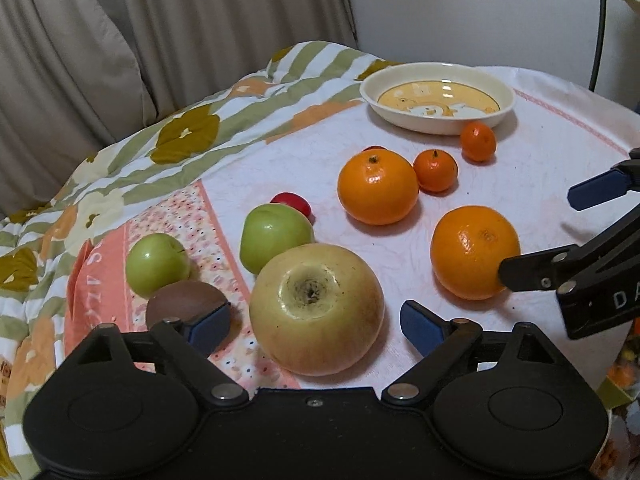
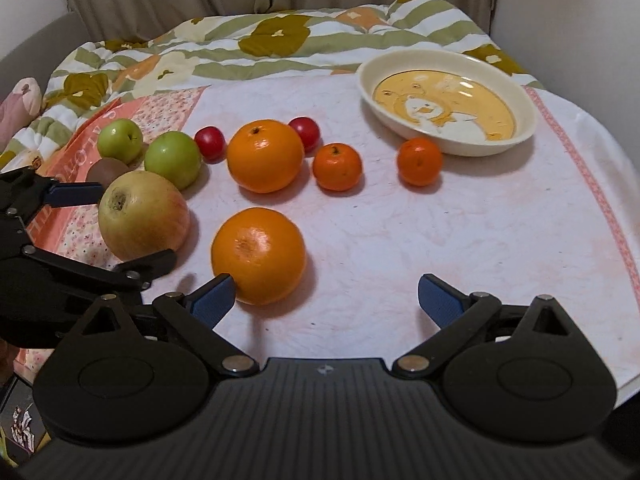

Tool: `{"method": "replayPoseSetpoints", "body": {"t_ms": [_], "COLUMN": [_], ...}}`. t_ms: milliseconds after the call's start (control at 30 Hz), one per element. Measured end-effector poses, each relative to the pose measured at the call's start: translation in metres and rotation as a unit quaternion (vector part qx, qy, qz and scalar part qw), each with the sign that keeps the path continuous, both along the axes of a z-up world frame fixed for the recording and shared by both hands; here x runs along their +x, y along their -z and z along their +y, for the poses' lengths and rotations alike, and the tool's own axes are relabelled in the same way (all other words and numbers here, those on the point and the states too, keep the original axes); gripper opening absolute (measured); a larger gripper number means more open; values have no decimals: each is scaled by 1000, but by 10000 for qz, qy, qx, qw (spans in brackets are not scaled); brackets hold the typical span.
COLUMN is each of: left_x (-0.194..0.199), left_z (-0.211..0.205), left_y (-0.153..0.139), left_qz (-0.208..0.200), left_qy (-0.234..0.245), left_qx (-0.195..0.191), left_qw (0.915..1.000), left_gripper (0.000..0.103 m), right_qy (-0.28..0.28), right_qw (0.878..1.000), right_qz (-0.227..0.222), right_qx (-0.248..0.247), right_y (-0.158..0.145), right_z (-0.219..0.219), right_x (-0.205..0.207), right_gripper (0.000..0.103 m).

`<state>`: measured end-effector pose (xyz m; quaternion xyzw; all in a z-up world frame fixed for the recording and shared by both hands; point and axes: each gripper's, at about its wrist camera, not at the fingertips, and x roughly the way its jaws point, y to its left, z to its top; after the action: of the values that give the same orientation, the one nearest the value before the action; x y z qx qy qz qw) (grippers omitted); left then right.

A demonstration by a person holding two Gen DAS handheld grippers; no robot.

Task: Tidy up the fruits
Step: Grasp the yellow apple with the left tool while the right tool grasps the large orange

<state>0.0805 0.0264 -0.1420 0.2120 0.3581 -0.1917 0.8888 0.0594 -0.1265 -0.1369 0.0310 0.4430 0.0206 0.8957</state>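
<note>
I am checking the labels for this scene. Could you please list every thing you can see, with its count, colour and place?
large apple: 1, yellow-green, nearest, between the left jaws
green apples: 2, green, left side
oranges: 2, orange, centre
mandarins: 2, dark orange, before the dish
small red fruits: 2, red, behind the fruits
brown round thing: 1, brown, beside the left finger
dish: 1, cream with yellow picture, far right, nothing in it
cloth: 1, white and pink, under everything
quilt: 1, green striped, behind
left gripper: 1, black, blue pads, open
right gripper: 1, same, open
</note>
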Motion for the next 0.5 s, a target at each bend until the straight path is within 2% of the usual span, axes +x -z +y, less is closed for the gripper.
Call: {"method": "replayPoseSetpoints", "body": {"t_ms": [67, 167, 367, 500], "left_x": [2, 5, 10, 10], "left_z": [-1, -2, 3, 4], "left_y": [2, 6, 7, 7], "left_qz": [15, 48, 64, 65], "left_qy": [17, 0, 7, 47], "left_qx": [14, 33, -102, -102], "left_qw": [10000, 10000, 9999, 9999], "left_gripper": [90, 80, 80, 80], "right_qy": [-24, -101, -274, -403], "right_qw": [9999, 9997, 9986, 9974], "right_qz": [-27, -51, -143, -153], "right_qx": [109, 198, 431, 581], "right_y": [2, 4, 7, 8], "right_z": [3, 8, 8, 9], "right_x": [2, 6, 11, 13], "right_gripper": [103, 103, 101, 91]}}
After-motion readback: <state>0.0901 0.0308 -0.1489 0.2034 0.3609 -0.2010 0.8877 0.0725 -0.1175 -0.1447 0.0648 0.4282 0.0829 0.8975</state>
